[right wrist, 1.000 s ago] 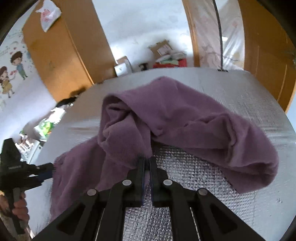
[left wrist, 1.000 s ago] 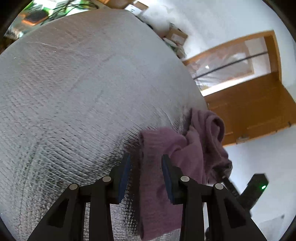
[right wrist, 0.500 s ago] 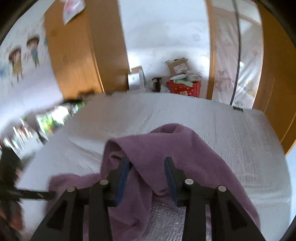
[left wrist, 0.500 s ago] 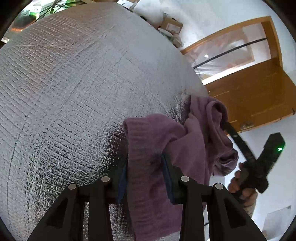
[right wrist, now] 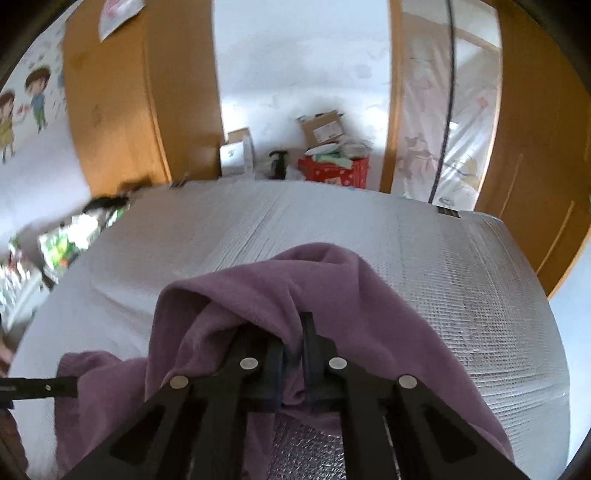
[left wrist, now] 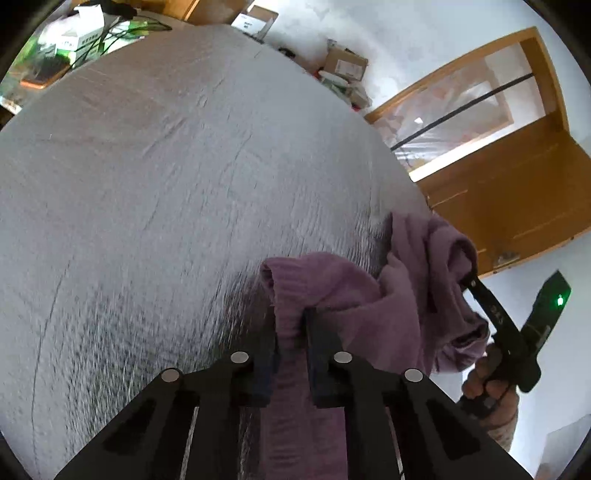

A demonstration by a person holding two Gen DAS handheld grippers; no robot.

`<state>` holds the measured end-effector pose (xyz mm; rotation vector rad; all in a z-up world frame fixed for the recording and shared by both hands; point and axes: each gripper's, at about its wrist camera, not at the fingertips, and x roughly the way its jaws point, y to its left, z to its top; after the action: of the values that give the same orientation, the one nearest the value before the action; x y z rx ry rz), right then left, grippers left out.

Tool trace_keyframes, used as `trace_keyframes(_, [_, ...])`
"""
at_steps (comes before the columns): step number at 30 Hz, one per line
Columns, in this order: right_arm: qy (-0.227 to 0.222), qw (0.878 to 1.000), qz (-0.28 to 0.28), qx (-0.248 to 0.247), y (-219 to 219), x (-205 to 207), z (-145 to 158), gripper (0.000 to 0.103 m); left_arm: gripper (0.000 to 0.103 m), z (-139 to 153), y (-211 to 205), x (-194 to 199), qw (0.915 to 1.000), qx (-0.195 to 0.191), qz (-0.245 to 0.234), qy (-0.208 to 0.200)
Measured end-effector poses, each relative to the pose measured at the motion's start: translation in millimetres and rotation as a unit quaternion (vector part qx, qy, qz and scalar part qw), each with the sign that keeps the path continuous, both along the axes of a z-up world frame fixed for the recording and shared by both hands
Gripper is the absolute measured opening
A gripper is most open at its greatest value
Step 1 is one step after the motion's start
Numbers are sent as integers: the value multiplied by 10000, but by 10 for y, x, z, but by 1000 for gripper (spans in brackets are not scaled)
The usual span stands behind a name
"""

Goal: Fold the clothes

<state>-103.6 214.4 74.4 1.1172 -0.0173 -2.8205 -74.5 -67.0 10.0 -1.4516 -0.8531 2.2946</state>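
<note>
A purple knitted garment [left wrist: 351,288] lies bunched near the right edge of the silver quilted table [left wrist: 147,184]. My left gripper [left wrist: 290,321] is closing its jaws, and a ridge of the purple cloth is pinched between the pads. In the right wrist view the garment [right wrist: 295,280] drapes over my right gripper [right wrist: 295,328], whose jaws are also closing with a fold of cloth squeezed between them. The right gripper [left wrist: 468,282], held by a hand [left wrist: 487,391], shows at the garment's far side. The left gripper [right wrist: 72,386] grips the garment's left end.
The table [right wrist: 461,277] stretches away bare beyond the garment. Cardboard boxes [right wrist: 325,129] and a red box [right wrist: 340,170] sit on the floor past its far edge. Wooden doors [left wrist: 517,199] stand to the right, and clutter [left wrist: 77,33] lies at the far left.
Both grippers had their jaws apart around the purple cloth half a second ago and now pinch it. The garment's folds have bunched up higher between the two grippers.
</note>
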Motion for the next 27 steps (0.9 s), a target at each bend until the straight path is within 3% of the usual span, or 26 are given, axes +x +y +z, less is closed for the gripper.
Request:
trace_keyframes(6, [213, 9993, -232, -188, 170, 35, 116, 8, 11, 188, -144, -277, 9989, -143, 252, 378])
trace_keyframes(16, [549, 9979, -124, -331, 325, 321, 235, 8, 10, 628, -592, -471, 9882, -659, 722, 1176])
trace_keyframes(21, [562, 9984, -54, -43, 351, 594, 132, 8, 10, 605, -780, -365, 9864, -652, 907, 1205])
trace_keyframes(27, [143, 9998, -109, -47, 501, 848, -108, 8, 10, 467, -859, -177, 9861, -606, 1006, 1176])
